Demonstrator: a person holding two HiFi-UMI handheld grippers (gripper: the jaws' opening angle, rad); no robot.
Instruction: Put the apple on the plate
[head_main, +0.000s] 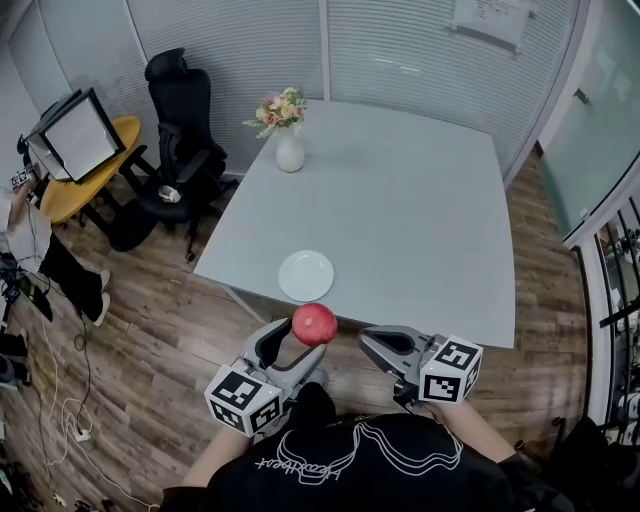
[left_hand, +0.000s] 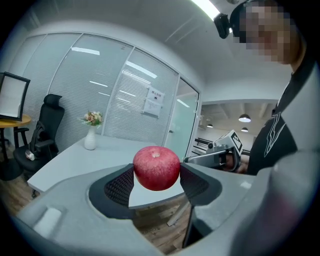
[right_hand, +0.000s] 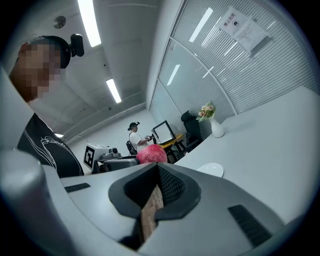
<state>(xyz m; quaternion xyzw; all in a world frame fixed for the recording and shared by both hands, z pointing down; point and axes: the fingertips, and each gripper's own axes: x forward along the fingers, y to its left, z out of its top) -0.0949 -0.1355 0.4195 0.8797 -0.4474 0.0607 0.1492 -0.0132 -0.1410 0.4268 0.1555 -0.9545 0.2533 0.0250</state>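
The apple (left_hand: 156, 168) is round and red with tiny pale dots and a small dip on top. The left gripper (head_main: 298, 346) is pinching it from both sides. Its jaws are spread wide around the apple, and the black pads (left_hand: 117, 187) have a bumpy net pattern. The apple is up in the air, right at the near edge of the table (head_main: 420, 210), with the brown wood floor (head_main: 150, 380) under the gripper. The plate (head_main: 306, 275) is white, round and smooth, and it lies on the table just past the apple, not touching it. The table is big, flat and pale grey. At its far side stands a white vase (head_main: 289, 152) with a narrow neck and pink and yellow flowers (head_main: 280, 108). A black chair (head_main: 180, 110) sits beside the table. The right gripper (head_main: 372, 342) has smooth grey plastic sides, and its jaws are pressed together with nothing in them. The pads cover the sides of the apple. In the right gripper view only the top of the apple peeks over the grey body, and part of the plate is hidden too. The square-marked cube (head_main: 243, 398) covers most of the left hand. A person (head_main: 30, 250) at the left edge is cut off.
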